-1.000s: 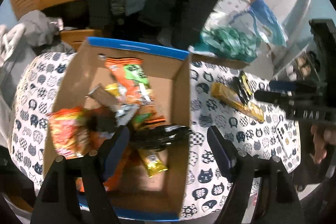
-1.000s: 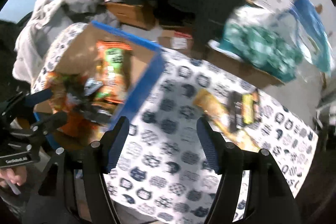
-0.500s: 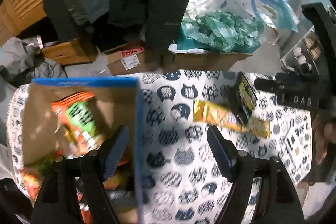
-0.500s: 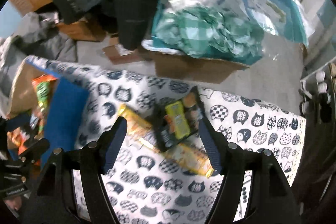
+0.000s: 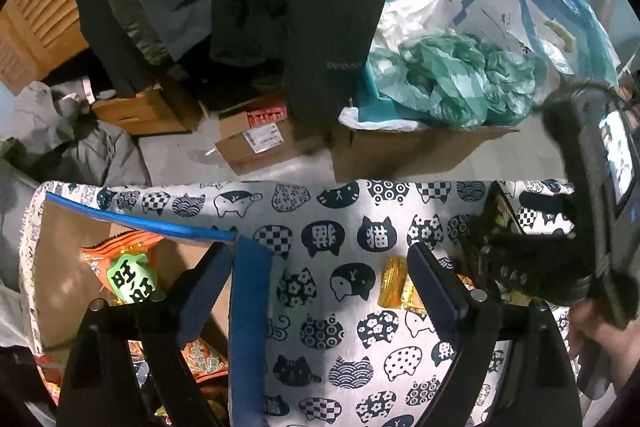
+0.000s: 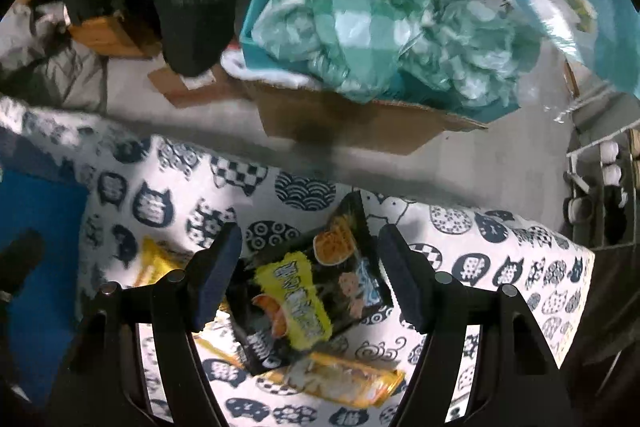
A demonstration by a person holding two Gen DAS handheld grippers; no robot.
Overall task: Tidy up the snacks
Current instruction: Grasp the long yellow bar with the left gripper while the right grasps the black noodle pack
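A black snack packet with a yellow label [image 6: 308, 291] lies on the cat-print tablecloth [image 6: 160, 203], on top of a long gold packet [image 6: 344, 383]. My right gripper [image 6: 308, 275] is open, its jaws on either side of the black packet. My left gripper [image 5: 320, 287] is open and empty above the cloth, beside the blue-edged cardboard box [image 5: 248, 299] that holds orange and green snack packets [image 5: 128, 267]. The gold packet's end [image 5: 394, 287] shows in the left wrist view, next to the right gripper's body [image 5: 520, 267].
Beyond the table's far edge stand cardboard boxes [image 5: 256, 143], a box of green plastic bags [image 6: 380, 27] and hanging dark coats [image 5: 304, 7]. A shoe rack [image 6: 600, 195] is at the right.
Both grippers have moved right, away from the box. The right gripper has come down over the black packet, which now lies between its open jaws.
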